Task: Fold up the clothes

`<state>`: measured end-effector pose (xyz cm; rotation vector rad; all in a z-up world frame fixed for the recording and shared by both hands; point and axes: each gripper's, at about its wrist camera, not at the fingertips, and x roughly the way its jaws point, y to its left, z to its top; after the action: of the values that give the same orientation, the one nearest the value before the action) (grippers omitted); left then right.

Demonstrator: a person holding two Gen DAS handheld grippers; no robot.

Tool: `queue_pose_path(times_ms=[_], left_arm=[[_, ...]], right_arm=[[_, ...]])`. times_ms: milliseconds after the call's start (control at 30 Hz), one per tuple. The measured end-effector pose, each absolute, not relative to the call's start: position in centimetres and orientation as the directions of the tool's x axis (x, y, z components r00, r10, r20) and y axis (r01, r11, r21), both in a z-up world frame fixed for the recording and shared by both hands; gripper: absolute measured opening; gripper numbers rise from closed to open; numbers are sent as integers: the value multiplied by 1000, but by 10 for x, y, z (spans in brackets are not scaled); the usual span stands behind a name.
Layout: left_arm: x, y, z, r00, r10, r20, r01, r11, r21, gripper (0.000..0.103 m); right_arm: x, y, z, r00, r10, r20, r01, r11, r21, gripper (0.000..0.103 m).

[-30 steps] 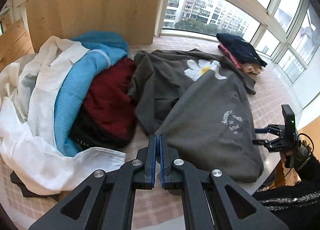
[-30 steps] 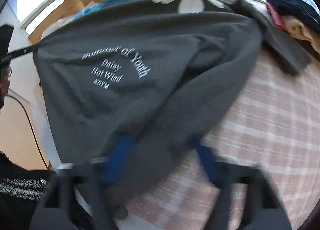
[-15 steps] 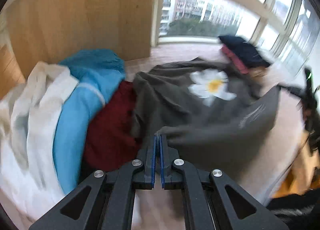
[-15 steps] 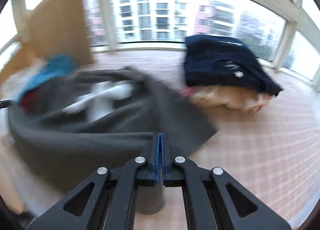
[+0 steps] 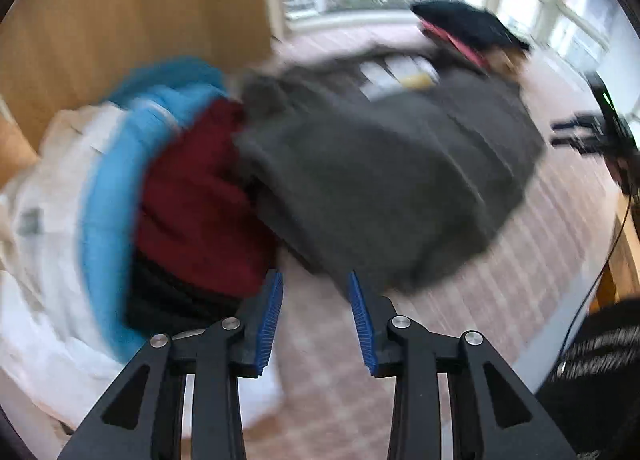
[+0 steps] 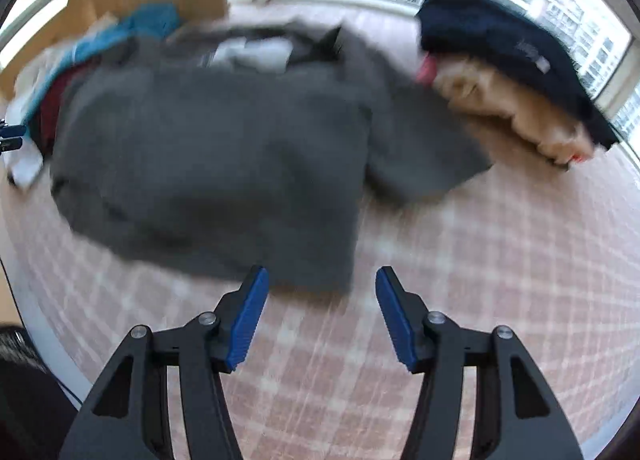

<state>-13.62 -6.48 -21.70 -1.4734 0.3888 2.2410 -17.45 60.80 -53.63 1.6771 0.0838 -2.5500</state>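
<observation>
A dark grey sweatshirt (image 5: 384, 179) lies folded over on the checked pink surface (image 5: 520, 280), its lower half laid up over the white daisy print (image 5: 396, 75). In the right wrist view the same grey sweatshirt (image 6: 224, 163) fills the middle, its near edge just beyond the fingertips. My left gripper (image 5: 314, 284) stands open, empty, near the garment's front left edge. My right gripper (image 6: 320, 280) is open too, with nothing between its blue pads. The right gripper (image 5: 588, 131) also shows at the far right of the left wrist view. Both views are motion-blurred.
A heap of unfolded clothes lies to the left: white shirt (image 5: 48, 219), blue top (image 5: 116, 163), dark red garment (image 5: 192, 195). A folded stack topped by a navy piece (image 6: 500, 39) sits at the back right by the windows. A wooden panel (image 5: 140, 7) stands behind.
Both grippers were shut on the sweatshirt's hem and carried it up and over. Now both have opened and let it go, and the garment lies folded in half.
</observation>
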Motion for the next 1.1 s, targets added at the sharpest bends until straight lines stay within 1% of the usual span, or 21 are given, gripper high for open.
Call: queue_pose_path(times_ms=[133,333,400,433,467,600,633,667,700,733,833,933,1000,1033,1067,1100], left_arm=[[-103,-57,-236,-287,216,-933,-543,-839,-28,33],[-124,-49,-253,-257,214,-943,-515,-855,-53,32],[-131,-46,-258,-247,213,-945,-506,-860,-62,15],[-135,-45,-261,-242,214,-947,-501,-863,-67,0],[-139,-48,-258,-240,233,-942,-487,-869,-91,0],[-149,-54,-236,-277,252,-927,-479,-873,-94,0],[-152,-56,-230,-287,257,-923,-478,-873,-95,0],[-154,-58,-223,-296,261,-919,-481,-872,-93,0],[-156,-59,-216,-306,266,-914,-484,-870,-91,0],[-159,-60,-209,-316,269,-910,-487,-869,-88,0],[-167,-67,-196,-347,256,-902,-498,-866,-54,0],[-161,-79,-195,-328,260,-908,-508,-859,-63,0],[-155,-73,-202,-296,257,-920,-529,-846,-67,3],[-150,-68,-208,-278,253,-927,-543,-837,-66,5],[-145,-63,-215,-260,248,-933,-556,-828,-65,11],[-139,-59,-221,-246,246,-938,-565,-822,-68,20]], right_arm=[[-175,605,-552,-368,-58,-928,116,-993,15,55],[-178,608,-557,-383,-67,-922,121,-992,22,55],[-180,610,-558,-392,-70,-917,119,-993,25,55],[-180,611,-559,-397,-72,-915,118,-993,27,55],[-181,612,-560,-401,-74,-913,117,-993,29,55],[-187,615,-560,-425,-85,-901,124,-992,35,55],[-189,615,-559,-428,-98,-898,125,-991,49,53],[-191,617,-557,-430,-123,-895,127,-989,75,47],[-193,619,-554,-429,-153,-890,128,-986,108,26],[-196,622,-552,-431,-168,-886,122,-984,128,14],[-206,627,-548,-435,-131,-891,102,-990,96,9],[-210,629,-542,-441,-121,-889,86,-992,92,7],[-214,633,-533,-458,-130,-879,63,-991,114,7],[-215,636,-529,-469,-141,-872,50,-990,133,7],[-216,638,-525,-478,-146,-866,39,-989,145,7],[-215,639,-522,-485,-146,-862,30,-988,151,7]])
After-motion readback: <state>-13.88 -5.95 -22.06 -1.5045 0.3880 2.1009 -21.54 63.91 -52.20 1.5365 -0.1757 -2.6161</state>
